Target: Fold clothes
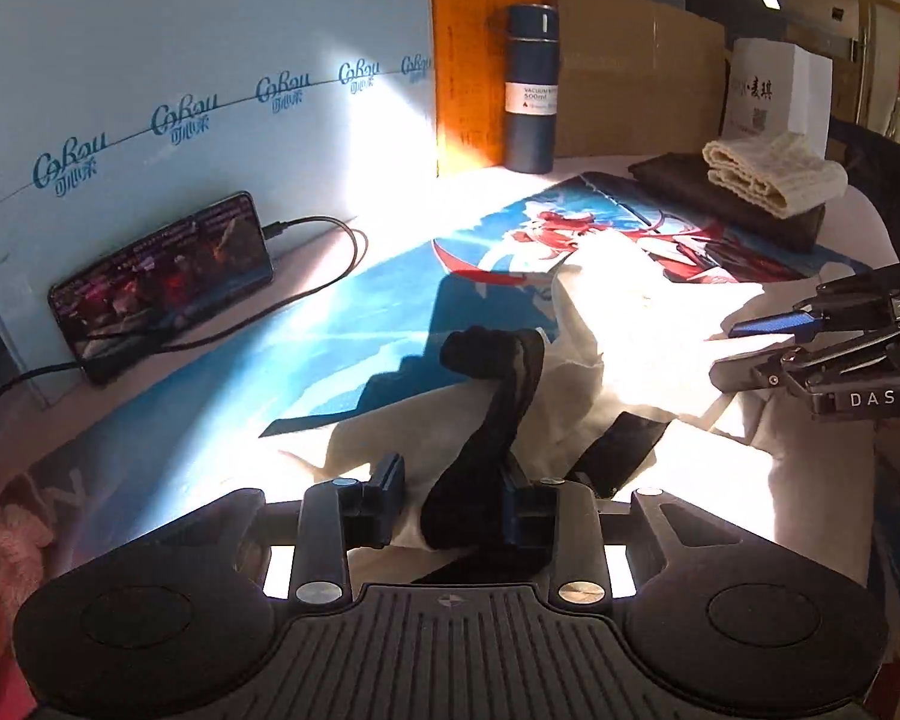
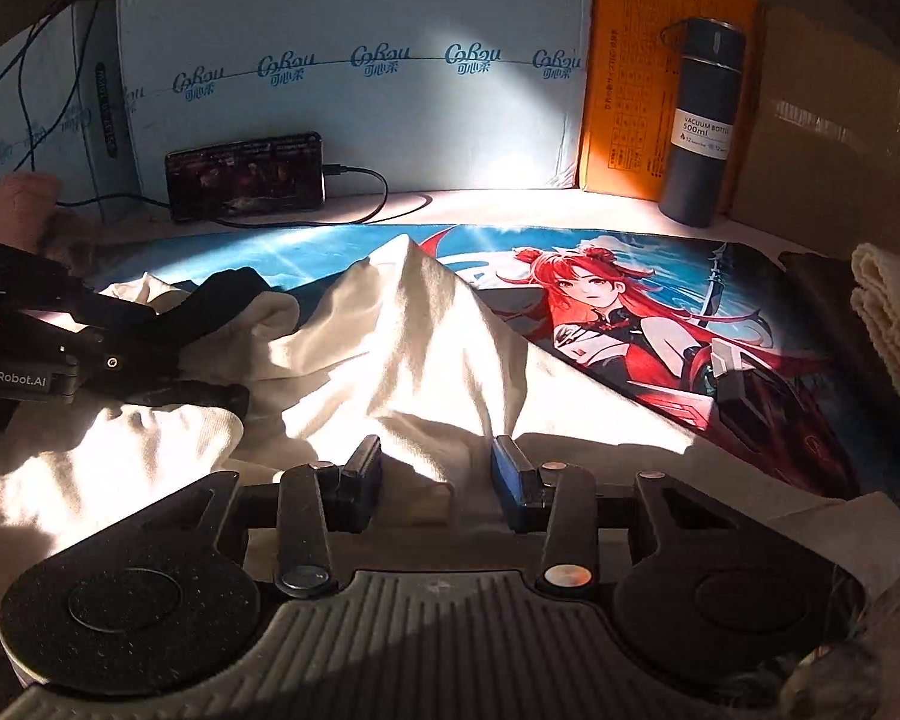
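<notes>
A white garment with black trim [image 1: 630, 324] lies crumpled on the printed desk mat [image 1: 342, 324]. My left gripper [image 1: 453, 480] has its jaws apart, with the garment's black strap [image 1: 498, 396] and white cloth between them. My right gripper [image 2: 437, 462] is open over the white garment [image 2: 414, 348], which rises in a peak just ahead of the fingers. The right gripper also shows at the right of the left wrist view [image 1: 732, 351]. The left gripper shows at the left of the right wrist view [image 2: 144, 342], on the black trim [image 2: 222, 294].
A phone [image 1: 162, 282] on a cable leans against the pale blue board [image 1: 198, 60]. A dark vacuum bottle [image 1: 531, 90] stands at the back. A folded cream knit [image 1: 774, 171] lies on a dark folded cloth [image 1: 720, 204] at right. A pink garment [image 1: 0, 570] is at far left.
</notes>
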The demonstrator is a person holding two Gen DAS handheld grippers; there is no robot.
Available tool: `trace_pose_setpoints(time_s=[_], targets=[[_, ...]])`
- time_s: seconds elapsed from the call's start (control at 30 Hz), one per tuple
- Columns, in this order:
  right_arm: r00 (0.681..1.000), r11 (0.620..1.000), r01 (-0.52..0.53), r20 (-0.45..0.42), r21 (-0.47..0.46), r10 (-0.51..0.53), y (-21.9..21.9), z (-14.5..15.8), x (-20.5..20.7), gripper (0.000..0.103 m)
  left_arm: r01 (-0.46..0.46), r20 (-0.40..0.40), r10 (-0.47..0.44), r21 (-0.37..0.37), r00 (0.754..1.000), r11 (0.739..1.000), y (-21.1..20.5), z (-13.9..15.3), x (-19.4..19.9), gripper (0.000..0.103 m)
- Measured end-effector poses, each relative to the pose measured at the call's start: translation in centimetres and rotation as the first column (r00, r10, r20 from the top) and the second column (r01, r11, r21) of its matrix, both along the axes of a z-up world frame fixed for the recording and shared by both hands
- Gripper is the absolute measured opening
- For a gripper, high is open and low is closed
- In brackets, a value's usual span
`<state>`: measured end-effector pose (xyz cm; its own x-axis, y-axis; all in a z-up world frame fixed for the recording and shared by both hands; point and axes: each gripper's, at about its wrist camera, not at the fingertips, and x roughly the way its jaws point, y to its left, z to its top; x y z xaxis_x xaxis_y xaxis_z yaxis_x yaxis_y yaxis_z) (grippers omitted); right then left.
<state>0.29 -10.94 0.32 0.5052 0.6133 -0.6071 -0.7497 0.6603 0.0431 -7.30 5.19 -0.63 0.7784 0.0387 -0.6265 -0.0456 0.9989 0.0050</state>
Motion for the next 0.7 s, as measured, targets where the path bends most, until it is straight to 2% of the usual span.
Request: trace_pose_setpoints(time_s=[0.03, 0.1, 0.23, 0.37, 0.5, 0.7], targets=[[1.0, 1.0, 0.03, -0.003, 0.01, -0.03, -0.8, 0.2, 0.5, 0.013, -0.001, 0.014, 0.001, -0.005, 1.0, 1.0, 0.1, 0.3, -0.2, 0.016], [0.995, 0.995, 0.092, 0.041, 0.034, -0.093, -1.9, 0.8, 1.3, 0.011, -0.012, 0.043, 0.011, 0.016, 0.999, 1.0, 0.2, 0.9, -0.3, 0.007], [0.973, 0.978, 0.175, 0.13, 0.11, -0.189, -3.1, 2.6, 3.8, 0.008, -0.073, 0.127, 0.061, 0.092, 0.99, 0.993, 0.8, 2.6, 1.2, 0.006], [0.942, 0.968, 0.225, 0.228, 0.112, -0.245, -1.4, 3.1, 7.5, 0.008, -0.167, 0.21, 0.128, 0.182, 0.969, 0.969, 2.0, 3.7, 4.6, 0.006], [0.934, 0.96, 0.271, 0.222, 0.067, -0.279, 1.1, 2.4, 11.4, 0.008, -0.192, 0.163, 0.164, 0.176, 0.973, 0.965, 3.1, 2.2, 8.1, 0.006], [0.942, 0.947, 0.317, 0.133, -0.043, -0.309, 2.7, 0.5, 16.3, 0.008, -0.23, 0.093, 0.217, 0.168, 0.972, 0.958, 4.8, -0.2, 13.2, 0.006]])
